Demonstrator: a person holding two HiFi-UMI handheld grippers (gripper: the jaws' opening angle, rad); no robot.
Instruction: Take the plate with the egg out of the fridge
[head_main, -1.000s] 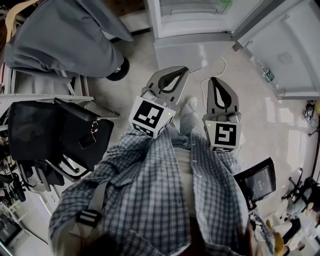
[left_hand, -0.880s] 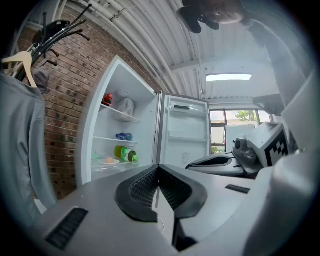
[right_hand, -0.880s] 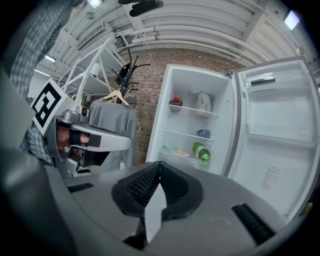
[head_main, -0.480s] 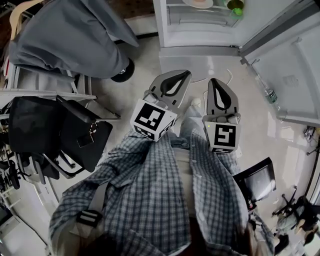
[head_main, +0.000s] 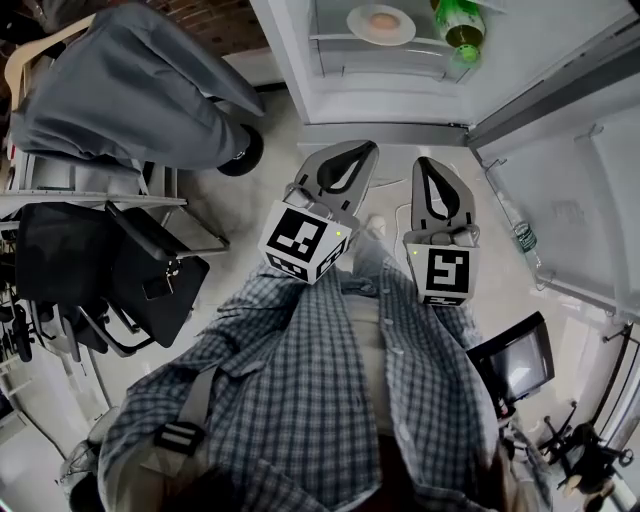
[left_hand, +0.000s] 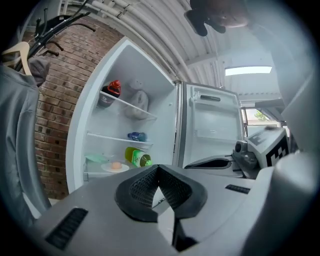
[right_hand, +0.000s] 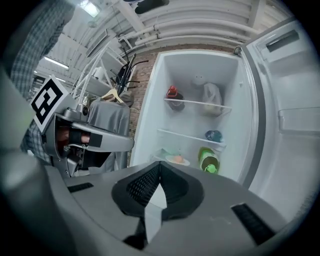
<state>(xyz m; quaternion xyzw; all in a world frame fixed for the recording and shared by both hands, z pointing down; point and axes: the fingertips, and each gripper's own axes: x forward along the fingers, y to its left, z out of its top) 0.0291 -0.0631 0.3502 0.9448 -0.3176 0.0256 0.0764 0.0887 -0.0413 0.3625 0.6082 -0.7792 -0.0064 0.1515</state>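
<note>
The fridge (head_main: 400, 95) stands open ahead of me. On its lowest shelf lies a white plate (head_main: 381, 23) (left_hand: 115, 166) (right_hand: 177, 160) with a brownish egg on it, and a green bottle (head_main: 460, 25) (left_hand: 137, 157) (right_hand: 209, 160) lies just right of it. My left gripper (head_main: 360, 150) (left_hand: 159, 170) and right gripper (head_main: 431, 162) (right_hand: 160, 167) hang side by side in front of my body, well short of the fridge. Both are shut with nothing held between the jaws.
The fridge door (head_main: 570, 180) swings open at the right, with a water bottle (head_main: 525, 240) in its rack. Upper shelves hold a blue item (left_hand: 136, 136), a red-and-black item (left_hand: 113, 89) and a pale bag (right_hand: 212, 99). A grey coat (head_main: 130, 80) and black bags (head_main: 120, 270) are at the left.
The head view has moved toward the fridge; the plate with the egg and the green bottle have come into sight at the top. Both grippers stay shut and keep their place.
</note>
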